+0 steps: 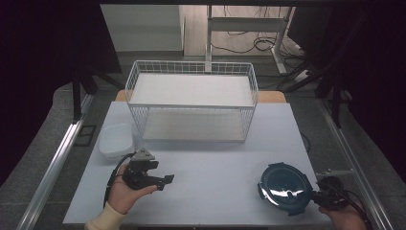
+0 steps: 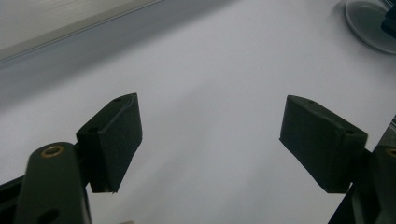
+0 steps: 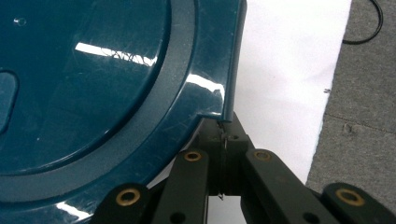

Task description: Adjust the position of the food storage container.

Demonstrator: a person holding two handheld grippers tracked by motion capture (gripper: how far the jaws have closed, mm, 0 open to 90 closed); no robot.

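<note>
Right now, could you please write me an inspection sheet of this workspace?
Surface: pale table top, flat, no spills seen.
Job's things: round dark teal lid near the front right corner, its edge pinched by the right gripper.
Clutter: white two-tier wire rack at the back, both shelves bare; white plastic container left of it.
Grippers: left gripper open, nothing between its jaws, held above the table; right gripper shut on the lid's rim.
Cables: one black cable trails from the left gripper; more cables on the floor behind.
Surroundings: grey floor, metal rails, dark curtains at both sides.
</note>
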